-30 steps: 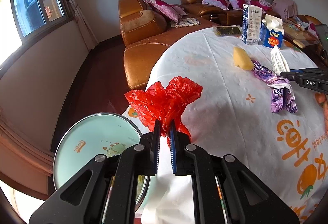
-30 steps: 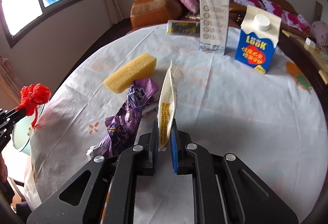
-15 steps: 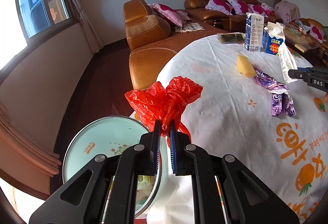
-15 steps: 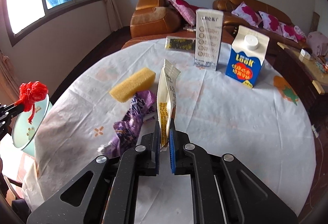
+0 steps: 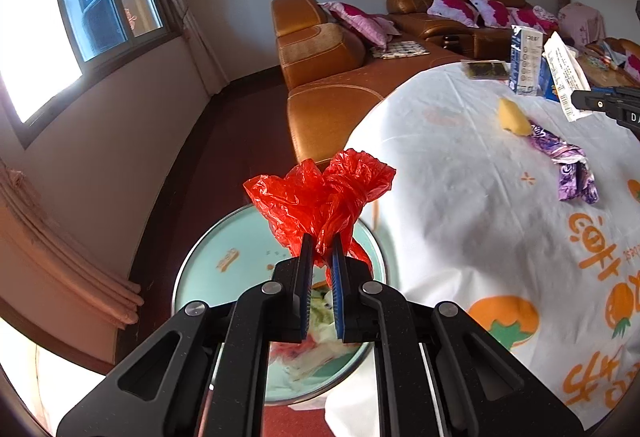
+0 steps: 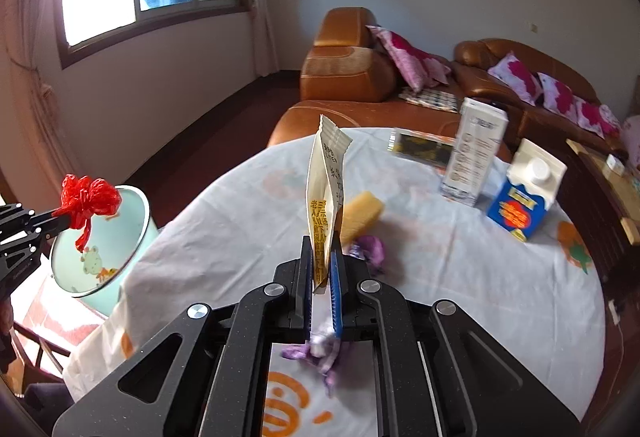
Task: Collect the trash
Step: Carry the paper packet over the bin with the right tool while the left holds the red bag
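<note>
My left gripper (image 5: 320,253) is shut on a crumpled red plastic bag (image 5: 324,193) and holds it over the open mint-green trash bin (image 5: 224,257) beside the table; the bag also shows in the right wrist view (image 6: 90,199) above the bin (image 6: 120,237). My right gripper (image 6: 321,261) is shut on a cream snack wrapper (image 6: 326,189) with yellow print, lifted above the table. A purple wrapper (image 5: 568,169) lies on the tablecloth, partly under the right gripper (image 6: 320,351).
The round table has a white cloth (image 6: 460,277) with orange prints. On it stand a yellow sponge (image 6: 360,215), a tall white carton (image 6: 474,153), a blue milk carton (image 6: 524,197) and a dark packet (image 6: 424,149). Brown leather sofas (image 5: 320,49) stand behind.
My left gripper has carried the red bag left, off the table edge to above the bin. My right gripper has lifted the cream wrapper higher and moved back toward the table's left side.
</note>
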Tool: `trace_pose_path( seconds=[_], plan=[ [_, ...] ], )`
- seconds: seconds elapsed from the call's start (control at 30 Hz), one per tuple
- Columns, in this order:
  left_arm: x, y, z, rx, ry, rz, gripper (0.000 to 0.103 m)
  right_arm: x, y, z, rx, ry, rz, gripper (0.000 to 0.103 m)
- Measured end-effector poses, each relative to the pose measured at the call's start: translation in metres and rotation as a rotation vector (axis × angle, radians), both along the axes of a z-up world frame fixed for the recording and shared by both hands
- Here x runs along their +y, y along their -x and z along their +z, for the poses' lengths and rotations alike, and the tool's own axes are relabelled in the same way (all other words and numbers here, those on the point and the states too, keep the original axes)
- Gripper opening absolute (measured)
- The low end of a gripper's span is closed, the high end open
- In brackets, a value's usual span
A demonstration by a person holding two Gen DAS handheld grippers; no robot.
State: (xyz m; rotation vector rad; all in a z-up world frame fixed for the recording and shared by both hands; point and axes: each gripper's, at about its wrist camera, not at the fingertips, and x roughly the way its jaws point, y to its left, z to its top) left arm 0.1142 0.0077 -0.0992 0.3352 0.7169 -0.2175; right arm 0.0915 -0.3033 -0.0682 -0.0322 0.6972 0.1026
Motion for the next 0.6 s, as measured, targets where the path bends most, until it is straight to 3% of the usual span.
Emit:
trace_pose_path(
  seconds=[0.6],
  plan=[
    [0.06, 0.005, -0.005, -0.001, -0.041, 0.125, 0.008, 0.094, -0.033, -0.017, 0.04, 0.044, 0.211, 0.008]
  ],
)
